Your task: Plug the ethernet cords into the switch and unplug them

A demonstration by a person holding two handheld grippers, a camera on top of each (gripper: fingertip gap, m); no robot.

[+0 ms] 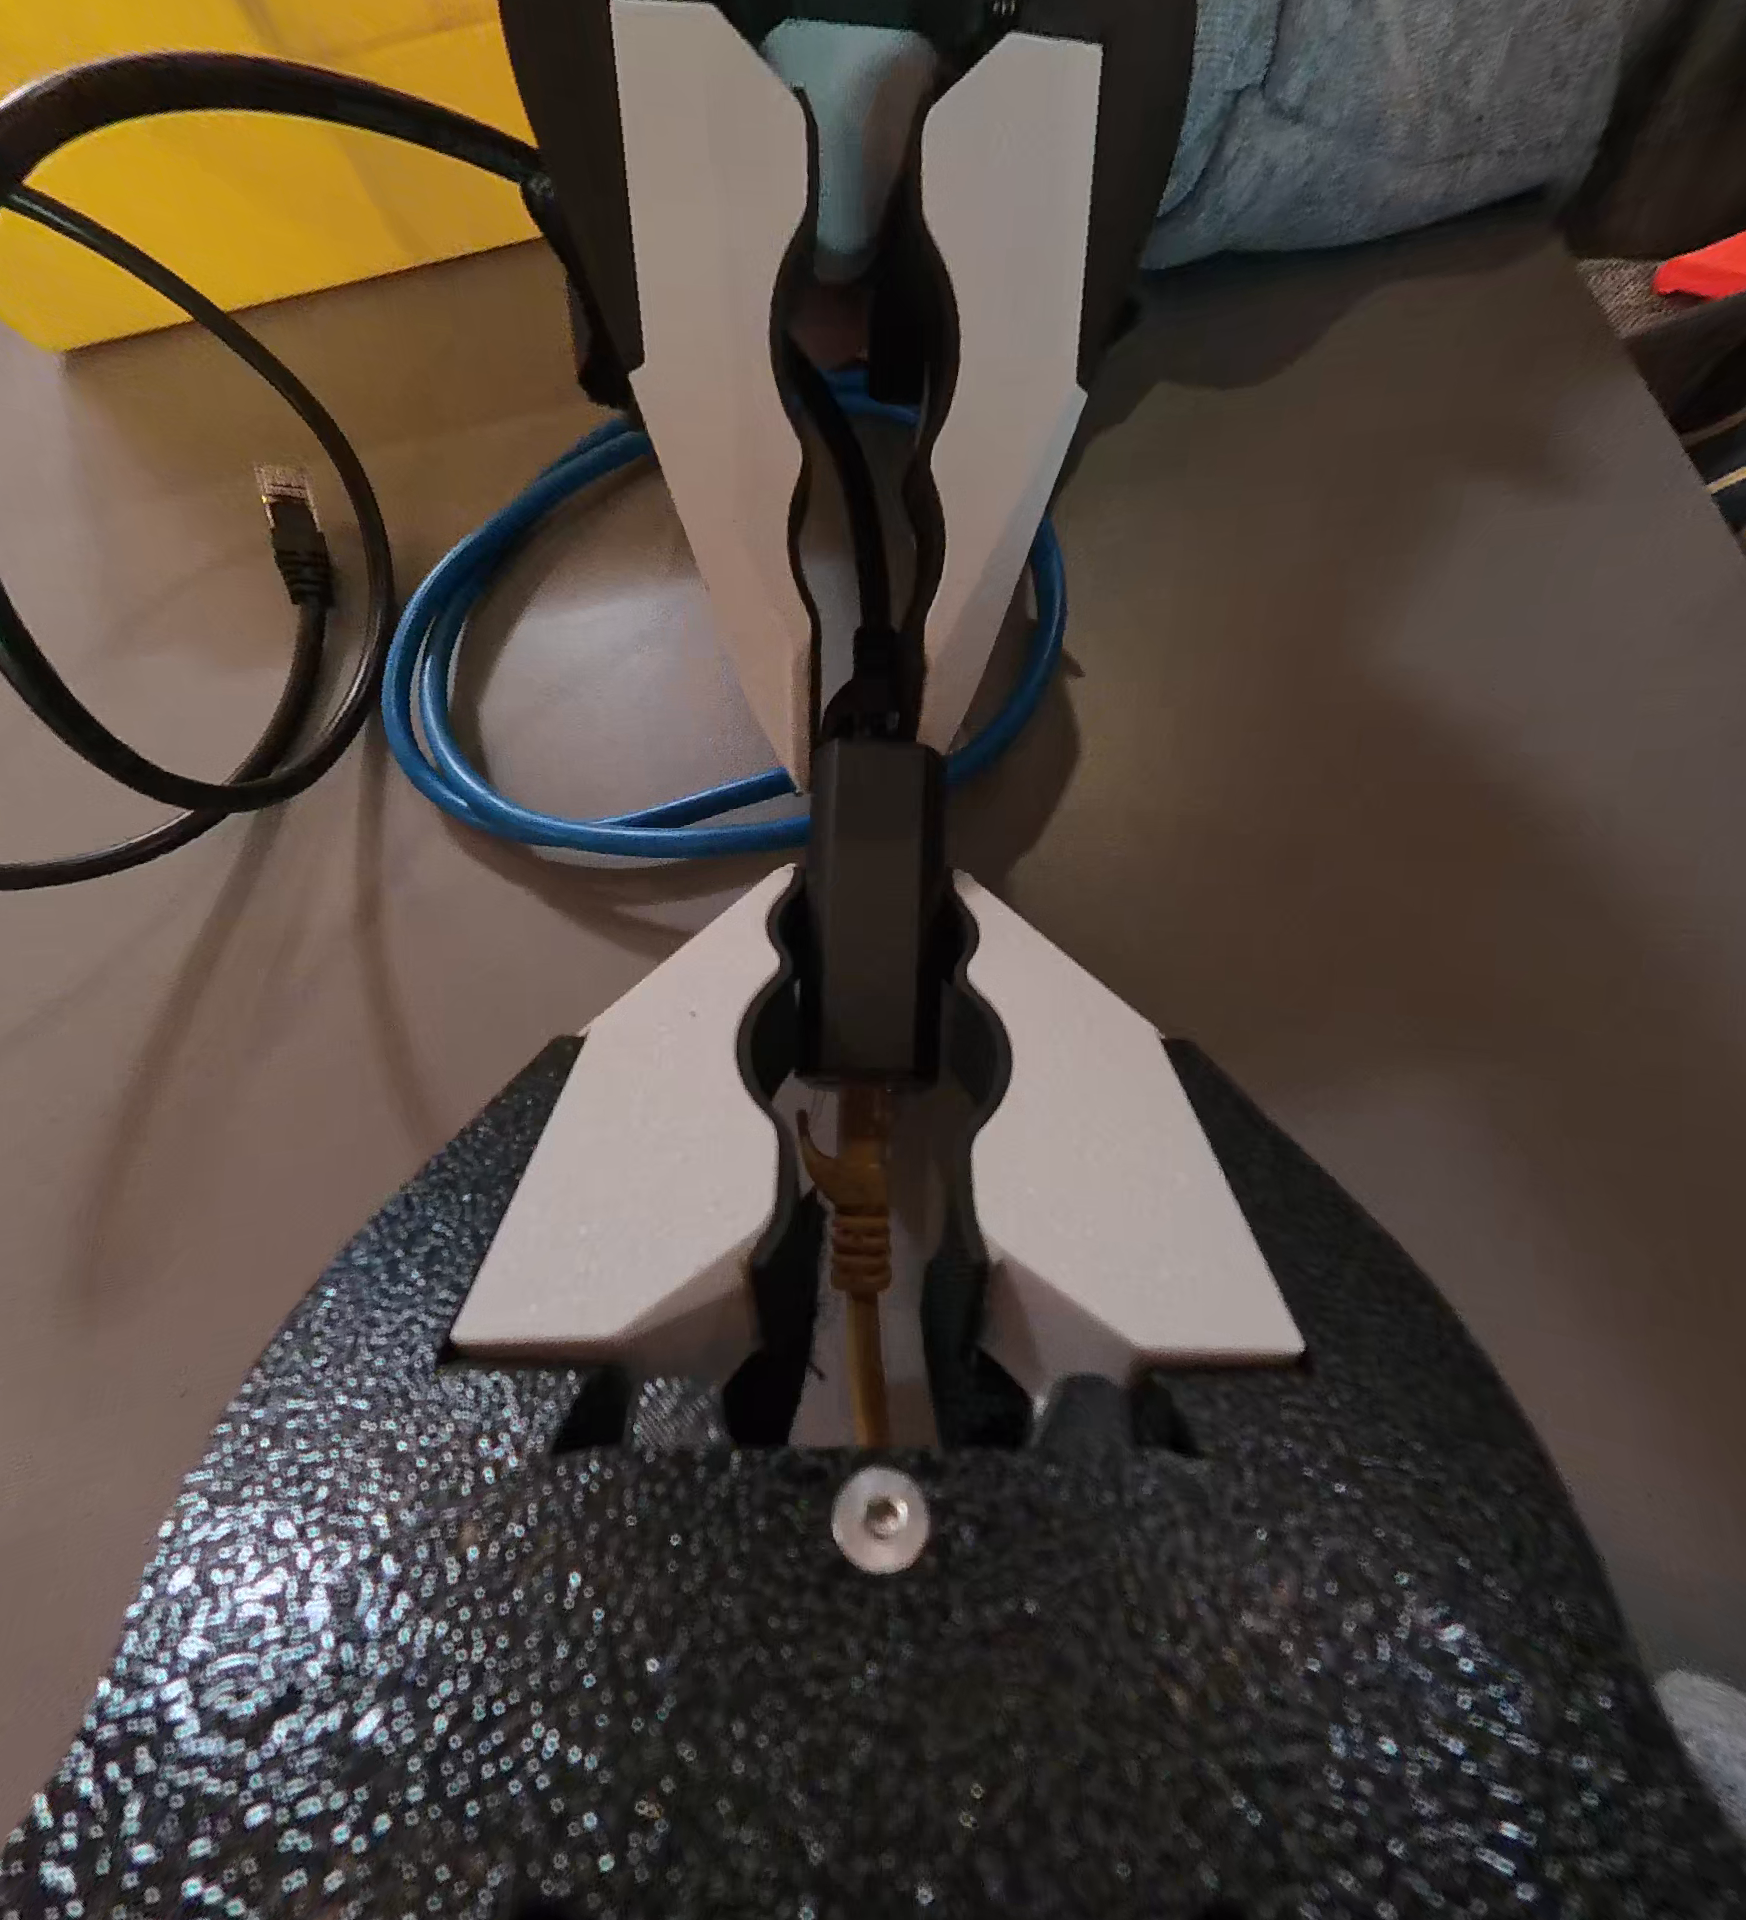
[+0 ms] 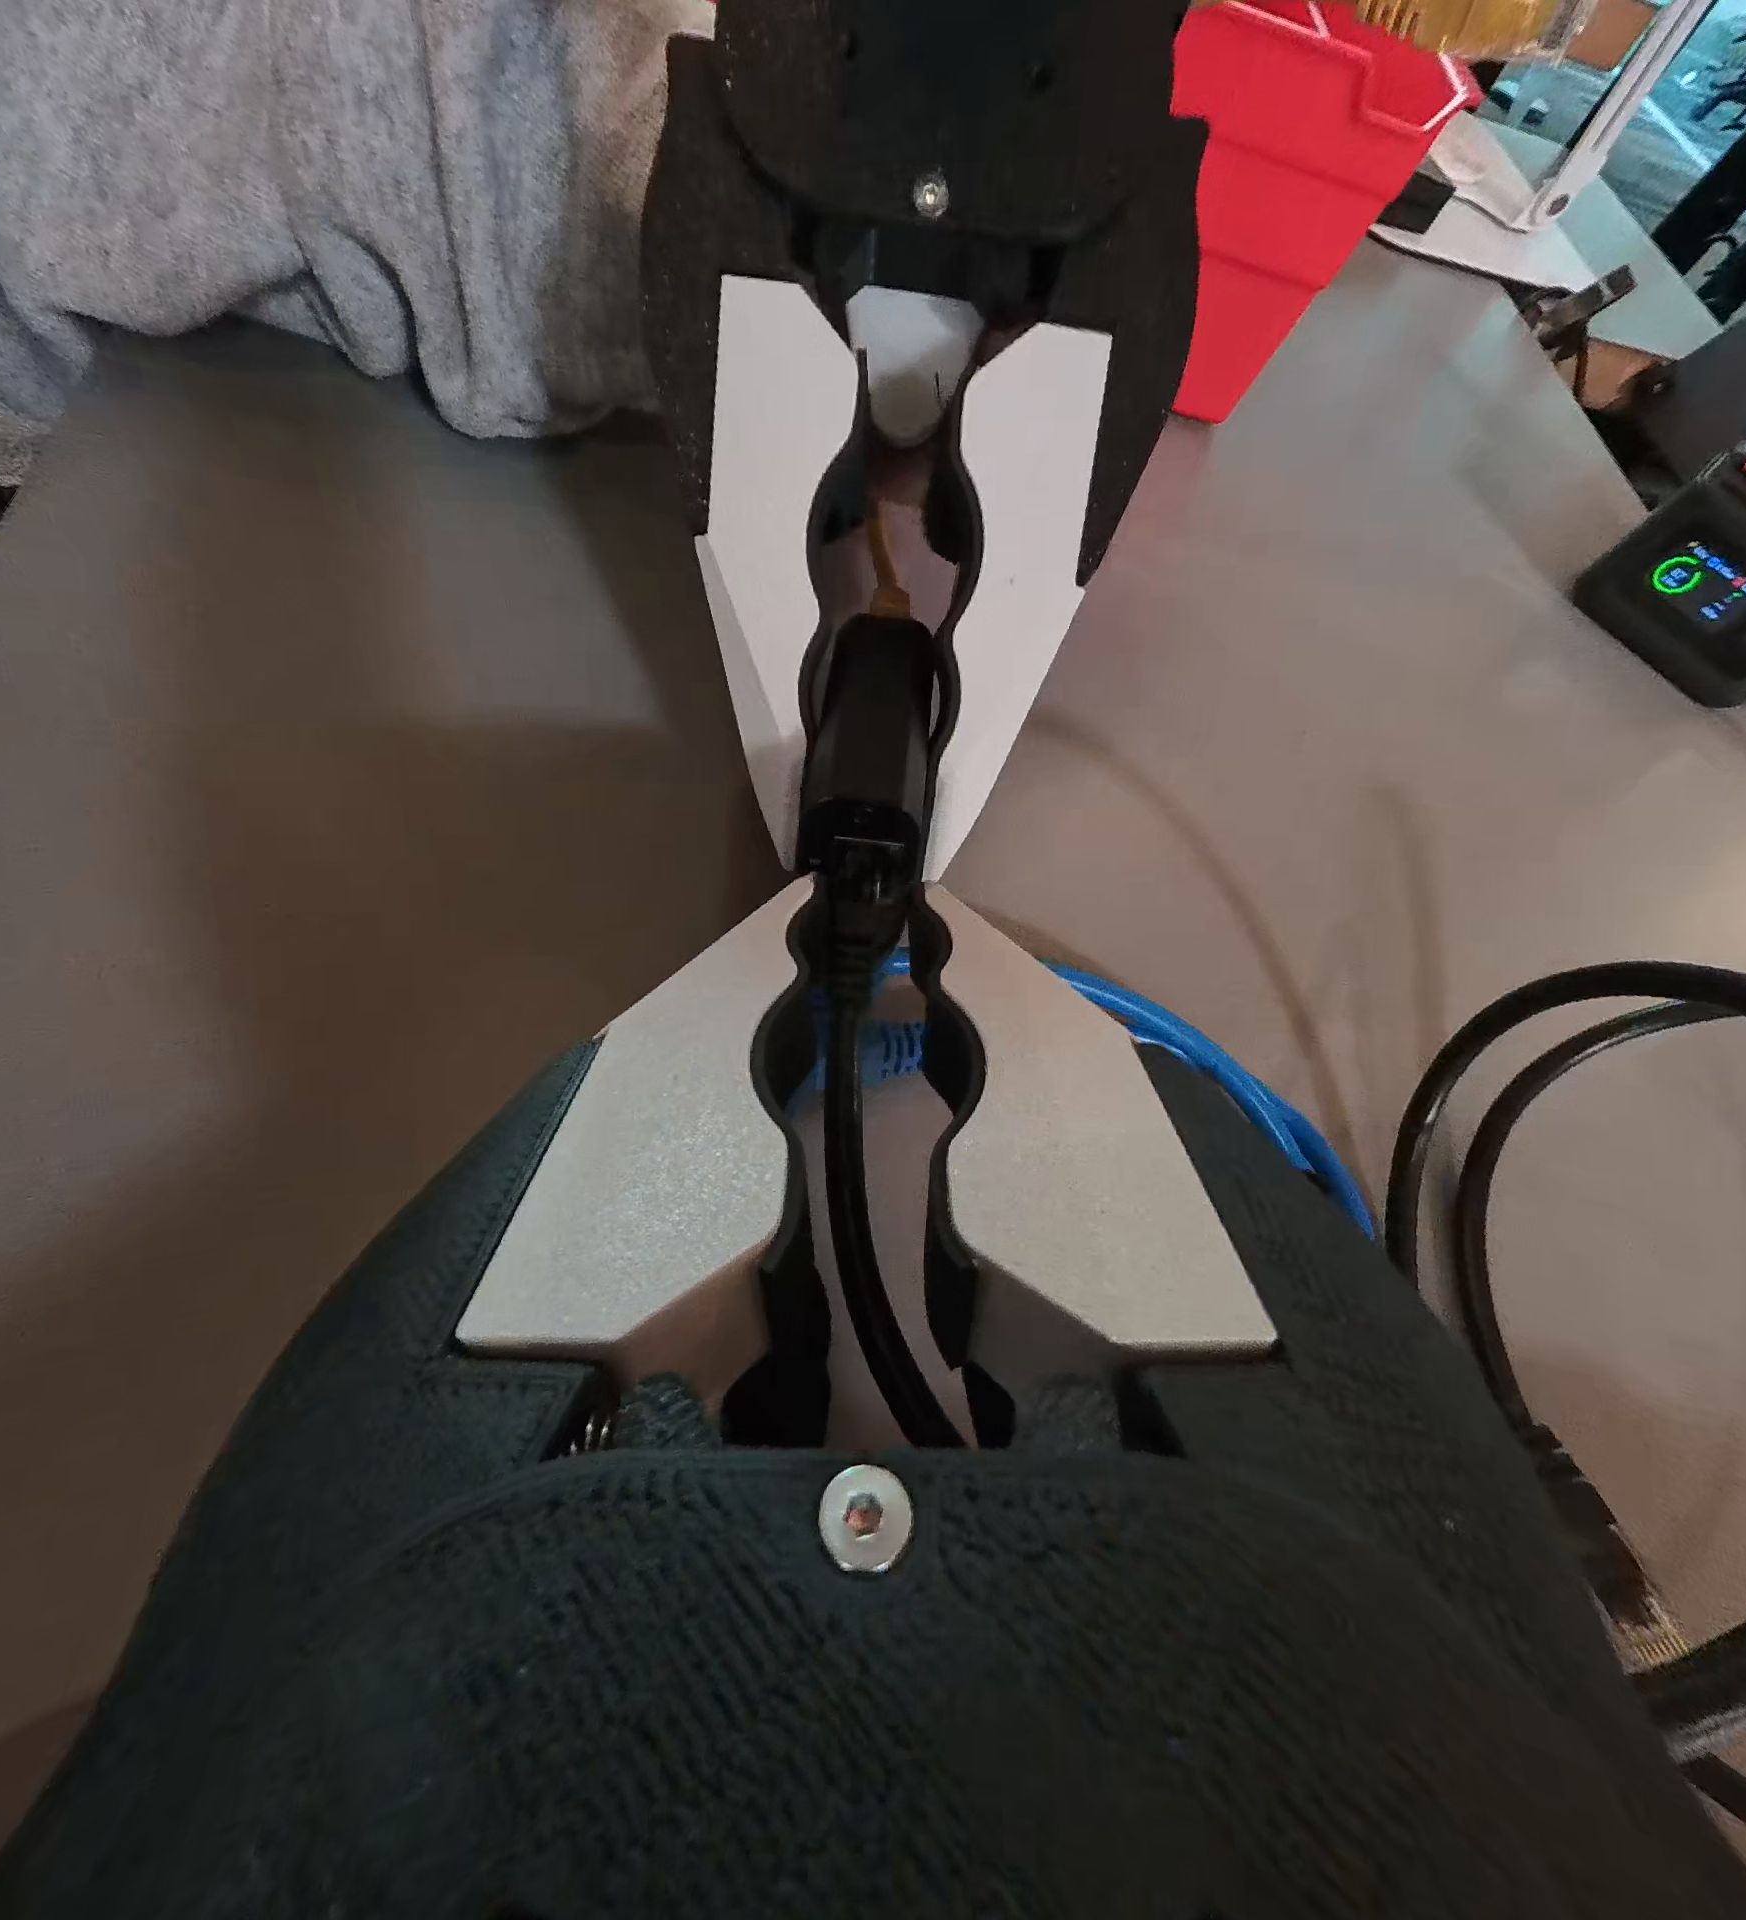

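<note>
My left gripper point(image 1: 874, 883) is shut on the switch point(image 1: 869, 935), a small black box, and holds it above the grey table. A yellow ethernet cord point(image 1: 864, 1226) is plugged into the box's near end and runs back between my fingers. My right gripper point(image 2: 867, 904) faces it tip to tip and is shut on the plug point(image 2: 864, 920) of a black ethernet cord point(image 2: 853, 1195). That plug sits at the mouth of the box's other port point(image 2: 864, 831); how deep it sits I cannot tell. In the left wrist view the right gripper point(image 1: 874, 758) shows opposite.
A coiled blue cord point(image 1: 640, 810) lies on the table under the grippers. A loose black cord's plug point(image 1: 292, 530) lies at left by a yellow box point(image 1: 225, 187). A red bin point(image 2: 1295, 208) and a small lit-screen device point(image 2: 1721, 613) stand at the right. Grey cloth point(image 2: 225, 187) lies at the back. The grippers are tip to tip, or close to it.
</note>
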